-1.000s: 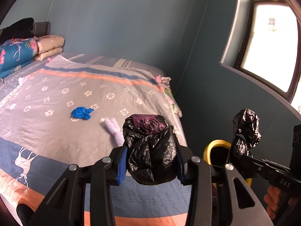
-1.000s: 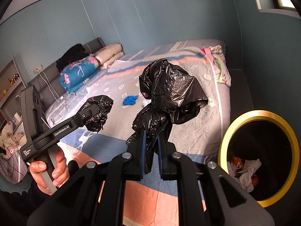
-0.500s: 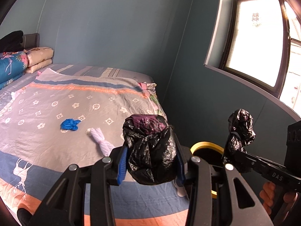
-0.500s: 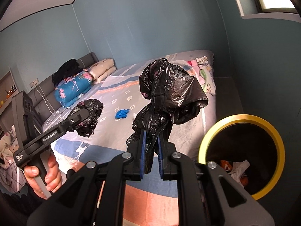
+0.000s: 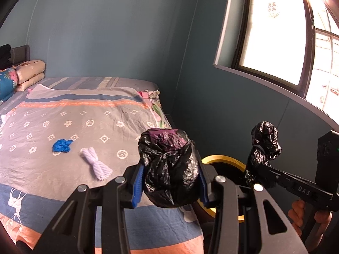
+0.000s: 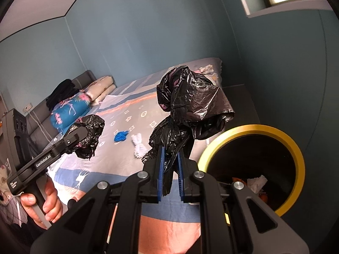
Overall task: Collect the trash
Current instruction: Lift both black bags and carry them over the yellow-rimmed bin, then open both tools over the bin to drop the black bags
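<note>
Left gripper [image 5: 169,182]: clamped on a bag wad [image 5: 169,169]. Right gripper [image 6: 169,175]: pinched a crumpled bag [image 6: 190,105]. Bin [image 6: 296,148] lay just right; release best made over its mouth.

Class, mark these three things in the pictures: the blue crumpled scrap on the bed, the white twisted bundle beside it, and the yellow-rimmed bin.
blue crumpled scrap [image 5: 61,145], left wrist view, its middle.
white twisted bundle [image 5: 96,163], left wrist view, mid-length of the twist.
yellow-rimmed bin [image 6: 295,148], right wrist view, right side of the yellow rim.
</note>
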